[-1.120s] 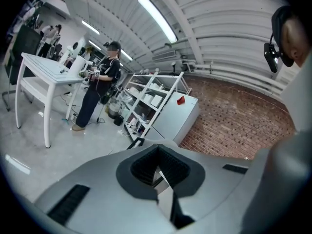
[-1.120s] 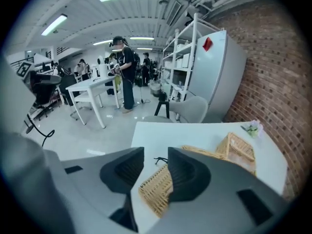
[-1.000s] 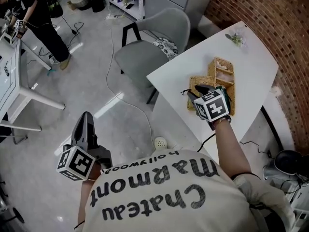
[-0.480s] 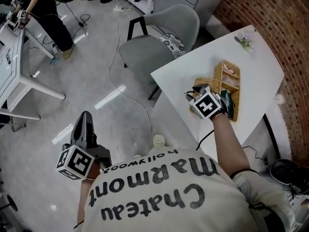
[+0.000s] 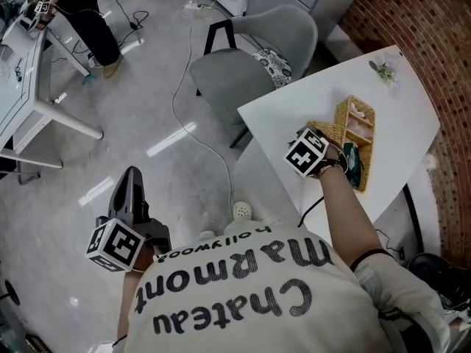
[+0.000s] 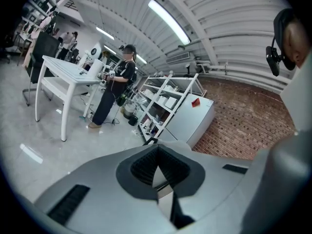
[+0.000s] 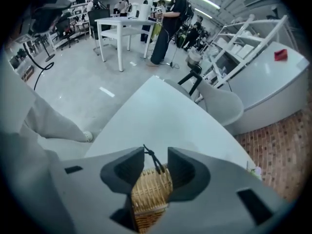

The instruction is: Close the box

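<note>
A wicker box [image 5: 360, 140] lies open on the white table [image 5: 401, 105], with a dark green item and pale items in its compartments. Its woven lid [image 5: 329, 132] stands tilted up at the box's left side. My right gripper [image 5: 317, 140] is shut on that lid's free edge. In the right gripper view the lid [image 7: 148, 192] fills the gap of my right gripper [image 7: 155, 167], and a black cord loop [image 7: 154, 161] sticks up from it. My left gripper [image 5: 131, 187] hangs far to the left over the floor, away from the table. Nothing is held by the left gripper [image 6: 157, 172], whose jaws meet.
A grey chair [image 5: 249, 59] stands at the table's left corner. A cable [image 5: 197, 134] runs across the floor beside it. A small sprig [image 5: 384, 70] lies at the table's far end. A brick wall [image 5: 434, 20] borders the right. A white desk [image 5: 29, 87] stands far left.
The right gripper has swung the lid up from lying flat beside the box to a steep tilt. The left gripper has stayed where it was.
</note>
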A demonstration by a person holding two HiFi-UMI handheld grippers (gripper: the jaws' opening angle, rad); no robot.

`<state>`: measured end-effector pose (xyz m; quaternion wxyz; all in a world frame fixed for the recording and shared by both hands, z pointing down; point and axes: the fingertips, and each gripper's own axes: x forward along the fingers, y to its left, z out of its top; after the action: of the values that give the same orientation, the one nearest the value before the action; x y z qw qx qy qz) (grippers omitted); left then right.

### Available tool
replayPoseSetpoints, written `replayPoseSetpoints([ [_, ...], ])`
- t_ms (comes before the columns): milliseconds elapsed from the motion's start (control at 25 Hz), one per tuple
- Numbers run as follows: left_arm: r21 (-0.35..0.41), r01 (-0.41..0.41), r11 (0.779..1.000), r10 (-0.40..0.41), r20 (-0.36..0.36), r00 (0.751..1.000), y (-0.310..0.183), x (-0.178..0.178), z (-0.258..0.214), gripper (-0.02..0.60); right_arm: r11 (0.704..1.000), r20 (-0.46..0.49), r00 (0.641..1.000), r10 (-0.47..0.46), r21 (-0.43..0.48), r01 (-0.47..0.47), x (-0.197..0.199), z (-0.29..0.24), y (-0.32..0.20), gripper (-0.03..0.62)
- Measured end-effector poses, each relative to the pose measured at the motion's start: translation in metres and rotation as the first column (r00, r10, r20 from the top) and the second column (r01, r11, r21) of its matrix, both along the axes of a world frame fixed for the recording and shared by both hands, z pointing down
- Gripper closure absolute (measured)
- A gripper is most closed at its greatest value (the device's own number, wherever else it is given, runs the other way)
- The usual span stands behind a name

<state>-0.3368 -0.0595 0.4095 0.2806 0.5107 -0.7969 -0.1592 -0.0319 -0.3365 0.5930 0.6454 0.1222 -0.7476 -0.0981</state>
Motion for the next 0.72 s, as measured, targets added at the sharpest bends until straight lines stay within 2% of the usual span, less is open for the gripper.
replayPoseSetpoints([
  [360,0.015,0.016,1.0,-0.016,0.0,1.0,0.008,-0.003,-0.003,0.58,0.998,-0.043,0.999,0.013,0.069,-0.01,0.003,0.002,-0.008,0.559],
  [560,0.011,0.024,1.0,-0.024,-0.011,1.0,0.015,-0.002,-0.003,0.58,0.997,-0.025,0.999,0.029,0.074,-0.028,0.004,-0.003,-0.005,0.565],
  [720,0.024,0.014,1.0,-0.014,-0.013,1.0,0.019,-0.002,-0.005,0.58,0.993,0.051,0.994,0.102,0.057,-0.104,0.002,-0.017,0.001,0.568],
])
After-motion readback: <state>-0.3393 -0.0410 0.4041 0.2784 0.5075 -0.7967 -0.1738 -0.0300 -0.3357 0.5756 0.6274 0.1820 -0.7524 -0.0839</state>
